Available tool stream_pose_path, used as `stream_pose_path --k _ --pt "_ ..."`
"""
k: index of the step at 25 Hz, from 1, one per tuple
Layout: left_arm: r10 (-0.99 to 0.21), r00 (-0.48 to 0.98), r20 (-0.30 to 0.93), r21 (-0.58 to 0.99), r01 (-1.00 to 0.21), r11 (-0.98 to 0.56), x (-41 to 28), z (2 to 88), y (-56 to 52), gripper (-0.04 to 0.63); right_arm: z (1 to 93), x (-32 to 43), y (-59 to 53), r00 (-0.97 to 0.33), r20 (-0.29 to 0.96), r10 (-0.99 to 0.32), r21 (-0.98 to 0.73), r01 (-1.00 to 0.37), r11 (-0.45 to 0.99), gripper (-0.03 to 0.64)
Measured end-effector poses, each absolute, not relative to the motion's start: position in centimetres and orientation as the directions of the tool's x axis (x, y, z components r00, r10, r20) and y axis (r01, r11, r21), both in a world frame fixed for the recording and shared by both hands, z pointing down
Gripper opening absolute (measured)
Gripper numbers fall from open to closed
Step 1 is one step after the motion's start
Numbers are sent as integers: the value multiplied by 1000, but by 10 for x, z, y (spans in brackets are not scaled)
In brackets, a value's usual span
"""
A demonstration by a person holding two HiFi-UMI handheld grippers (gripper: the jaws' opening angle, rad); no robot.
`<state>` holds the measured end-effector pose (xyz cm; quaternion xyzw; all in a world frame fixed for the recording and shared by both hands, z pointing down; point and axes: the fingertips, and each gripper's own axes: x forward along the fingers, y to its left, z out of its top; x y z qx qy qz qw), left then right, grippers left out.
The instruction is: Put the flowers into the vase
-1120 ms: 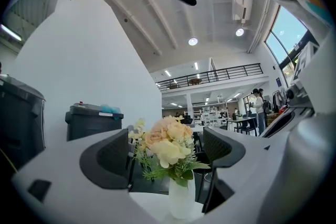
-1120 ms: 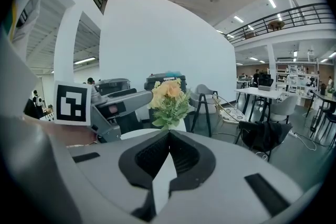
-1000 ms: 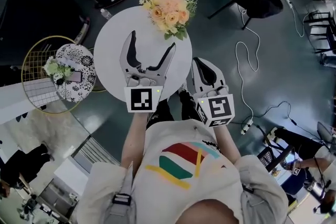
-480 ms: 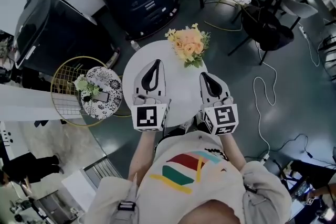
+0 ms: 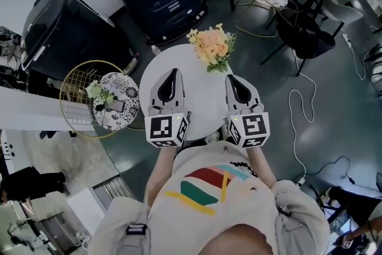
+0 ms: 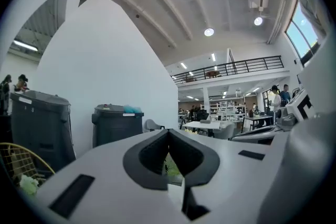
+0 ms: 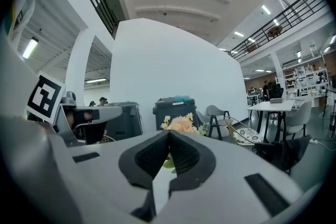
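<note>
Peach flowers point(image 5: 212, 48) stand at the far edge of the table point(image 5: 200, 98); no vase is discernible. The left gripper point(image 5: 172, 74) and right gripper point(image 5: 231, 79) sit at the near edge, jaws closed and empty: advise opening one and taking stems, not blooms. No legible writing, only square markers point(image 5: 163, 129).

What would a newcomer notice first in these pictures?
The peach and cream flower bouquet stands out at the far edge of the round white table. Nearer the person, the left tongs and right tongs, both shut and empty, hover above it. A gold wire chair holding small white flowers sits to the left.
</note>
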<state>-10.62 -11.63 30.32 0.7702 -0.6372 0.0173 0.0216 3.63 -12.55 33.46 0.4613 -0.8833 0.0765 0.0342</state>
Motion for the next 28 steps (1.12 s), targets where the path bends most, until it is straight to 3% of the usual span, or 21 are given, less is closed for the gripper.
stream_pose_path --k 8,28 --pt "-981 186 51 -2 -982 -187 -96 301 -115 6 331 31 -122 -603 134 -786 -13 -794 607 9" --pt "-989 134 56 21 -991 -133 -103 306 -112 6 332 28 -125 -644 130 -754 -5 -760 649 9"
